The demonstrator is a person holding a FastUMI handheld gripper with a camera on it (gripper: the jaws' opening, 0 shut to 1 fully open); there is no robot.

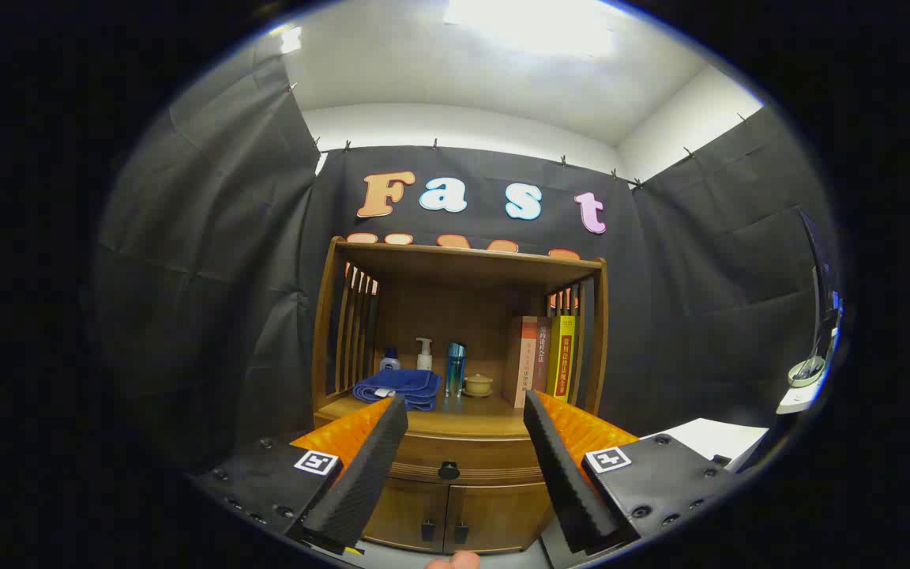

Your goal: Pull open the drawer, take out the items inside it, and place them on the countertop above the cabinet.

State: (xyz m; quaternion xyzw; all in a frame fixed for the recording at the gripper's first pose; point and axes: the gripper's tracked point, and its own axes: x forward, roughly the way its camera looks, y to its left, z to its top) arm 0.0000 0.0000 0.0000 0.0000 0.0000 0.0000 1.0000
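Black cloth walls box in a small brown wooden cabinet, and the hand-held gripper hangs in front of it, fingers spread wide and holding nothing. Its closed wooden drawer sits between the fingers, just beyond them, long axis running side to side, front facing the gripper. Best bet: centre on the small black round knob, pinch it, pull straight back.

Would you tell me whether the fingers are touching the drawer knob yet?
Apart: the gripper view shows the open fingers spread either side of the drawer knob, well short.
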